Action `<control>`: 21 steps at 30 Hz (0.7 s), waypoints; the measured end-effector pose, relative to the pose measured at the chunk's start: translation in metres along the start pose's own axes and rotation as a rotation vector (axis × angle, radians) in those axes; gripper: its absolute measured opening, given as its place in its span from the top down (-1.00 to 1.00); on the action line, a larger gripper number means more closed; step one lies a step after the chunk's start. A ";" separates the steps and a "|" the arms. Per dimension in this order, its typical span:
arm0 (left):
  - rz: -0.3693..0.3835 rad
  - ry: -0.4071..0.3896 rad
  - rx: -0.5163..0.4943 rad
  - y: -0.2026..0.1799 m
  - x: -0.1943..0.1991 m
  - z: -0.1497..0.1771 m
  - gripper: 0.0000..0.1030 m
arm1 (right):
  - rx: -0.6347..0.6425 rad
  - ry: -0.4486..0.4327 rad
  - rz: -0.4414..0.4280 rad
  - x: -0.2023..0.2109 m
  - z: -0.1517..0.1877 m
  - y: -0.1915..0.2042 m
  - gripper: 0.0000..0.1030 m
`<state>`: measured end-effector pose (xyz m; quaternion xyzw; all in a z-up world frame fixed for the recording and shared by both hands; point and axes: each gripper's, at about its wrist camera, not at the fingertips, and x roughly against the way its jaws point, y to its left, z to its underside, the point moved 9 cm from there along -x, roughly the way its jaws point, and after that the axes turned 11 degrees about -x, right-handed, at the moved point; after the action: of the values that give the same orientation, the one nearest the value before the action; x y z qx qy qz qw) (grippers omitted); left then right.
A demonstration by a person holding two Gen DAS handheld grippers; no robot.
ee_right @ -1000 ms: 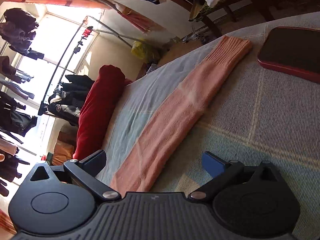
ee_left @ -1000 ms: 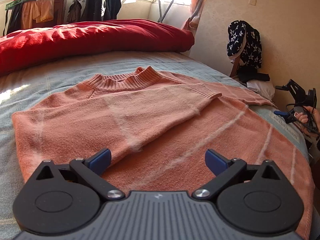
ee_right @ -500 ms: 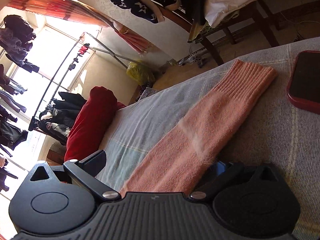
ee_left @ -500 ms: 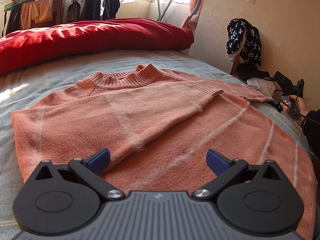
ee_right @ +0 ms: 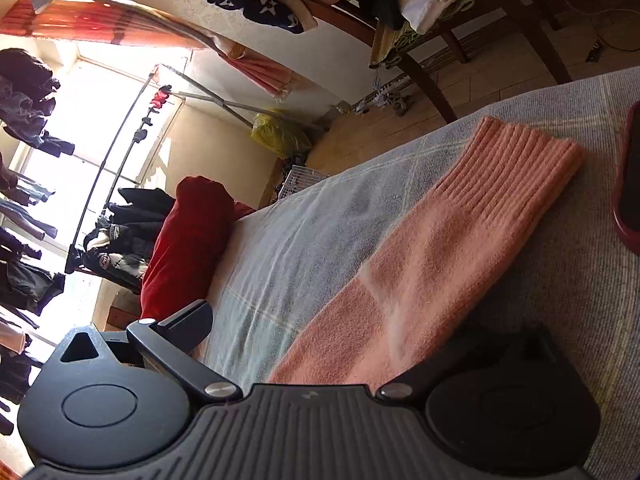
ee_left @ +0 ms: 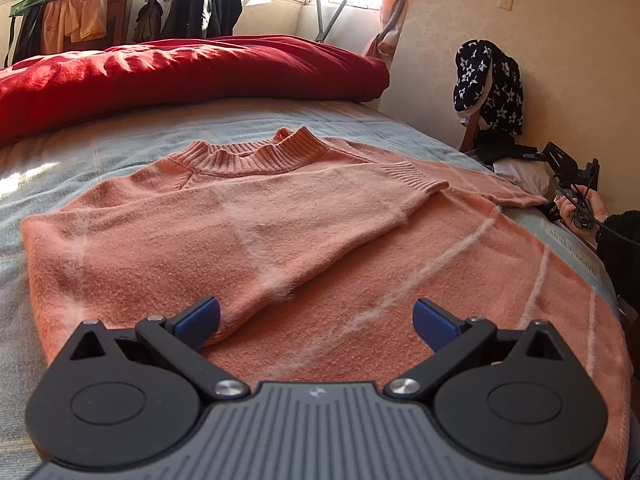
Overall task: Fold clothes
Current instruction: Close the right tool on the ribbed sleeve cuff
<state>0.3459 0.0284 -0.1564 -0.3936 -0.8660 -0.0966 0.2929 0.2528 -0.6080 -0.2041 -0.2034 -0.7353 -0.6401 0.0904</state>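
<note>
A salmon-pink knit sweater (ee_left: 280, 232) lies flat on the bed, collar toward the far side. Its left sleeve is folded across the chest, with the ribbed cuff (ee_left: 412, 174) at the right. My left gripper (ee_left: 316, 316) is open and empty, low over the sweater's lower part. In the right wrist view the other sleeve (ee_right: 420, 264) lies stretched out on the blanket, its ribbed cuff (ee_right: 520, 160) far from me. My right gripper (ee_right: 320, 332) is open around that sleeve; its right finger is hidden under the fabric.
A red duvet (ee_left: 180, 72) lies rolled along the bed's far side. A red-edged dark flat object (ee_right: 630, 184) lies beside the sleeve cuff. A chair (ee_left: 488, 92) draped with a star-print garment stands by the wall. Clothes hang at the window.
My right gripper has moved forward along the outstretched sleeve, which now lies between its fingers and covers the right one. My left gripper has barely moved.
</note>
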 end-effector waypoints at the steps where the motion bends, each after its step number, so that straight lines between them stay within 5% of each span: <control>1: 0.000 0.000 0.000 0.000 0.000 0.000 -0.98 | 0.003 -0.001 0.003 -0.001 -0.001 0.000 -1.00; 7: 0.005 -0.003 0.006 0.001 0.001 0.000 -0.98 | 0.079 -0.057 0.056 -0.001 0.004 -0.004 -0.82; 10: 0.010 -0.006 0.012 0.001 0.000 0.000 -0.98 | 0.095 -0.075 0.079 0.001 0.003 -0.011 -0.54; 11: 0.012 -0.007 0.015 0.002 0.000 0.000 -0.98 | 0.079 -0.085 0.083 0.005 0.000 -0.018 -0.28; 14: 0.012 -0.008 0.017 0.002 0.000 0.001 -0.98 | 0.002 -0.091 0.053 0.013 -0.008 -0.046 0.98; 16: 0.010 -0.007 0.014 0.002 0.000 0.001 -0.98 | -0.014 -0.067 0.015 0.016 -0.010 -0.053 0.98; 21: 0.008 -0.006 0.010 0.002 0.000 0.001 -0.98 | 0.040 -0.070 0.080 0.011 -0.008 -0.047 0.98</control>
<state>0.3474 0.0297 -0.1573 -0.3960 -0.8656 -0.0899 0.2928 0.2223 -0.6181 -0.2415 -0.2531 -0.7420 -0.6136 0.0942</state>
